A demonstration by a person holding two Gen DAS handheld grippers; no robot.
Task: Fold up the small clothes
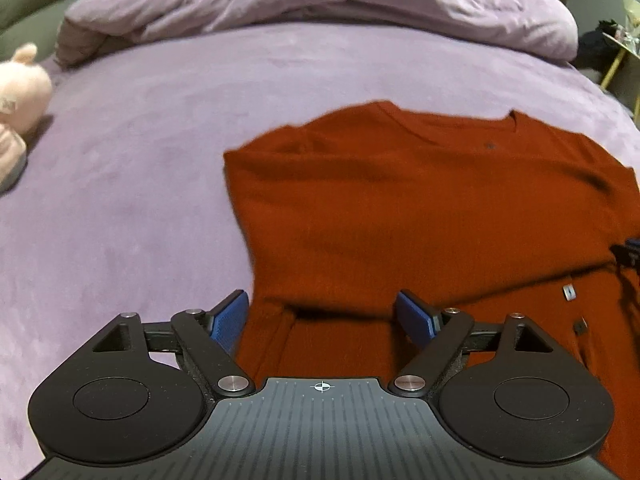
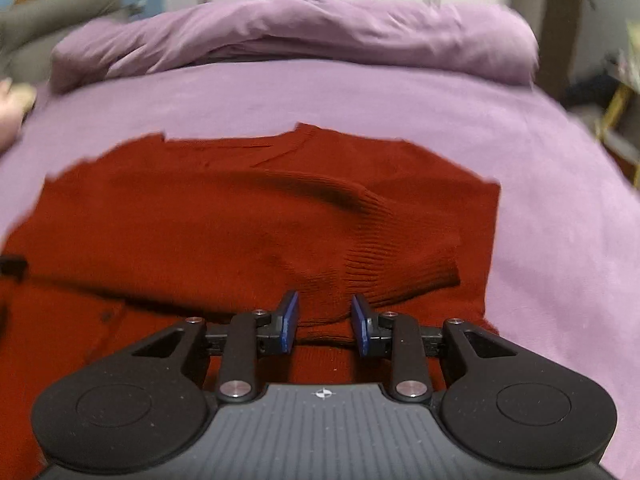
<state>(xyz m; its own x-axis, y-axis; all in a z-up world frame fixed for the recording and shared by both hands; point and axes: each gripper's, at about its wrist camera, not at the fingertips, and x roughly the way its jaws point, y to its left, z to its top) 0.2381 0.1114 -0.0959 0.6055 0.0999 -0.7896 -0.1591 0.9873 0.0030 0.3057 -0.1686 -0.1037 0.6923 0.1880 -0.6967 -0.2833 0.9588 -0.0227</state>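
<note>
A rust-red knit sweater (image 1: pixel 420 200) lies on the purple bed, collar away from me. Its sleeves are folded in across the body; a ribbed cuff (image 2: pixel 400 276) lies just ahead of my right gripper. My left gripper (image 1: pixel 320 316) is wide open and empty over the sweater's near left edge. My right gripper (image 2: pixel 325 320) is partly open, its blue pads (image 2: pixel 290 320) a hand's width apart over a fold of the sweater (image 2: pixel 240 220), holding nothing. The right gripper's tip shows at the edge of the left wrist view (image 1: pixel 628 254).
The bed (image 1: pixel 140 160) is covered in purple plush fabric. A rolled purple duvet (image 1: pixel 320 8) lies across the far end. A pink plush toy (image 1: pixel 20 88) sits at the left edge. A yellow-legged stand (image 1: pixel 616 64) and clutter are beyond the bed's right side.
</note>
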